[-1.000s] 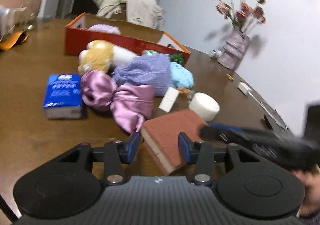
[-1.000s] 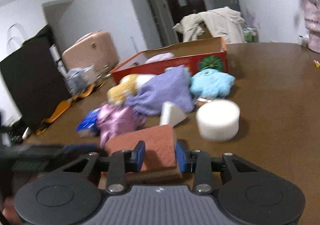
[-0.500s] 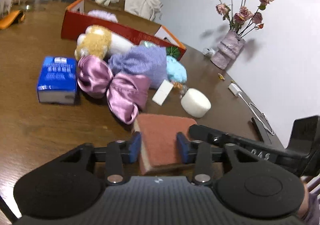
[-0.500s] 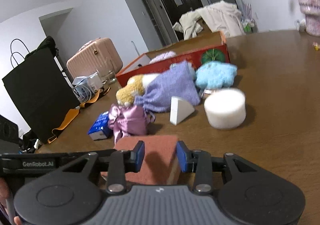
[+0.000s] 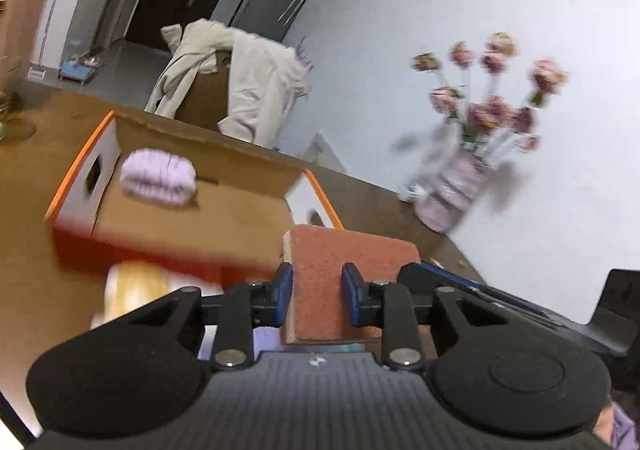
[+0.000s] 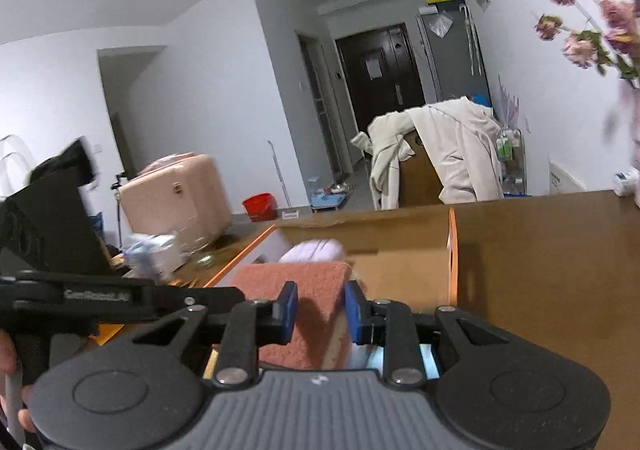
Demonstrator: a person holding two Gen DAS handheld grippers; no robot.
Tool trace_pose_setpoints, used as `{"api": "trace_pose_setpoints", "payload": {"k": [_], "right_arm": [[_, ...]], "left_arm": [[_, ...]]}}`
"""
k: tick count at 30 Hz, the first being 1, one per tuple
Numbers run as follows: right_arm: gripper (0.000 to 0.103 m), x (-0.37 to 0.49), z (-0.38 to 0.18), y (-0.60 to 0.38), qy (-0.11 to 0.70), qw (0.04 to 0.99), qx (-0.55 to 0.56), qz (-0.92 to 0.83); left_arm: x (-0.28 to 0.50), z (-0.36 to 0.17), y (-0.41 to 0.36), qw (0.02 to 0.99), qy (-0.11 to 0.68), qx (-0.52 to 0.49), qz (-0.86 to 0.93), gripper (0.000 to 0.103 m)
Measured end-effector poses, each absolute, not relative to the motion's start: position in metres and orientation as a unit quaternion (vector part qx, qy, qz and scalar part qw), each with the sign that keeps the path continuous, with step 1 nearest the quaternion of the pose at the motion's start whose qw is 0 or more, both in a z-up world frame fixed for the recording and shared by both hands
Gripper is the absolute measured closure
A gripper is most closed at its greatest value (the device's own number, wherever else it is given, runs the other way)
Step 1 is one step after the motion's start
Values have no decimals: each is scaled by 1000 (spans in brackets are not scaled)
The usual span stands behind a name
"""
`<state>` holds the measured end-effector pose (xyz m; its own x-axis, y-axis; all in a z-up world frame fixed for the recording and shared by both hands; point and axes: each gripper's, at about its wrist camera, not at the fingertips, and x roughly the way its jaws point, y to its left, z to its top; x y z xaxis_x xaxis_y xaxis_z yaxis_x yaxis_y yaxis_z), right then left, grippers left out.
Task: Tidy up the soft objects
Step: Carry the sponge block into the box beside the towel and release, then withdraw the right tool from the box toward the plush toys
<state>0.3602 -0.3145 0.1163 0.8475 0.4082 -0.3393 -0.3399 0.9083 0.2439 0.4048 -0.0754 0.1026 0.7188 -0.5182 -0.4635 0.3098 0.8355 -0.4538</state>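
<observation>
Sponge (image 5: 344, 262) pinched by both claws.
Left claw (image 5: 317, 300) and right claw (image 6: 320, 313) are clamped on it; open box (image 5: 224, 217) lies just ahead.

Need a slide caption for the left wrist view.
Both claws grip the red sponge, lifted before the open box holding a lilac plush.

The brown table (image 5: 372, 205) carries a cardboard box (image 5: 200, 209) and a vase (image 5: 460, 189).

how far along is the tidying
Early. Done: one lilac roll lies in the box. In hand: both tongs, left and right, grip the sponge, raised near the box. Left: dropping it in, plus at least the yellow plush outside the box.
</observation>
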Motion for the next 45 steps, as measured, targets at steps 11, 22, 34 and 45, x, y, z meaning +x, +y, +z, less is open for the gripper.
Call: {"api": "trace_pose_setpoints", "payload": {"k": [11,22,34,45], "right_arm": [[76,616,94,-321,317,939,91,99],[56,608,108,-312,293,952,45,77],[25,446,184,-326,221,967,-38,125],[16,298,187,-316,128,980,-39,145]], "left_arm": [[639,61,-126,888,401,-167,-153,75],[611,82,-118,910,374,-108,-144,57],[447,186,-68,964,251,19,-89,18],[282,182,-31,989,135,40,-53,4]]}}
